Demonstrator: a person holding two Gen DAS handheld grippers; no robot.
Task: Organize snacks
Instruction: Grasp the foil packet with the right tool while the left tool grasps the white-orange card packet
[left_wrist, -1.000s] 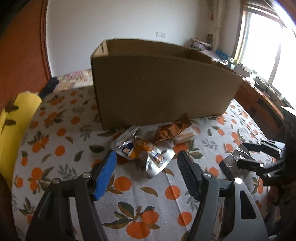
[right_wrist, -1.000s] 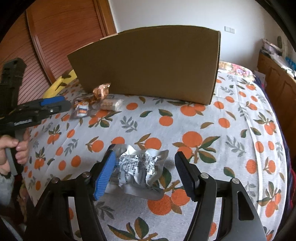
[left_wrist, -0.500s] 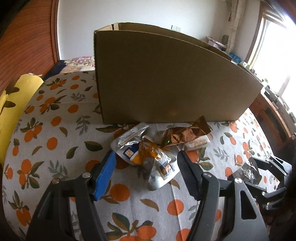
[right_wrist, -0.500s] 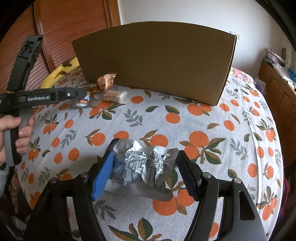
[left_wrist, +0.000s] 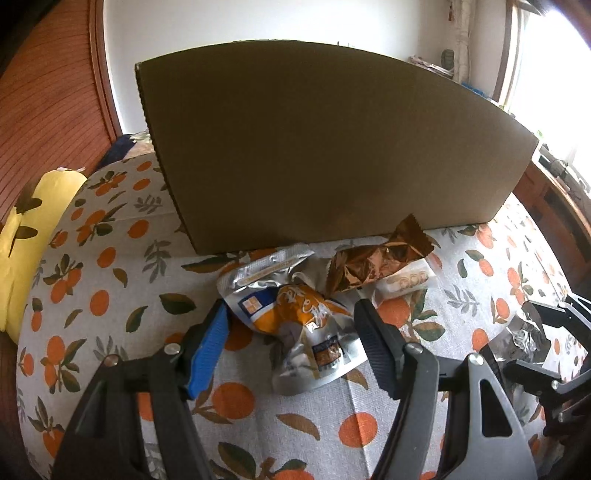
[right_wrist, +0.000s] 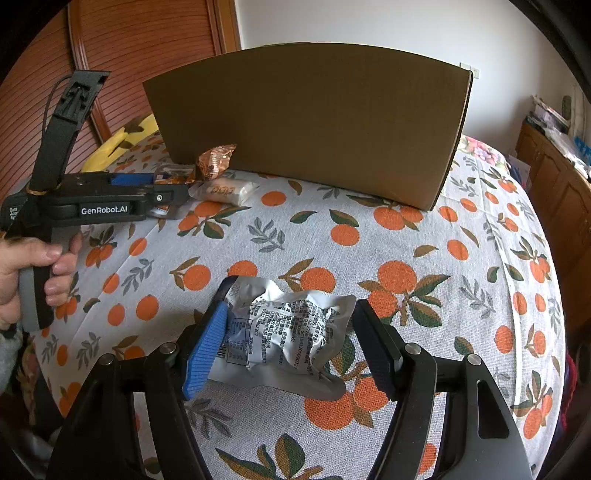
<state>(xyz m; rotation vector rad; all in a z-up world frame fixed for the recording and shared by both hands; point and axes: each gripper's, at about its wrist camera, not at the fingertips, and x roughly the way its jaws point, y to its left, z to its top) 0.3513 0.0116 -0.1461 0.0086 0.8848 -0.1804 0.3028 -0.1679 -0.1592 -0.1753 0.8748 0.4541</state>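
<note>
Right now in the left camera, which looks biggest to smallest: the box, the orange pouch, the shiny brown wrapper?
1. cardboard box
2. orange pouch
3. shiny brown wrapper
The pouch lies nearer the camera, so its lead over the wrapper is unsure.

text: "GenRobot.AI" | on: left claw (right_wrist: 168, 197) body | silver pouch (right_wrist: 291, 332) print: unreadable

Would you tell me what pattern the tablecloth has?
Oranges with green leaves on a pale grey tablecloth, clearest in the right wrist view.

Both wrist views low, close, facing cardboard box (left_wrist: 325, 147); shared tablecloth (right_wrist: 406, 240).
</note>
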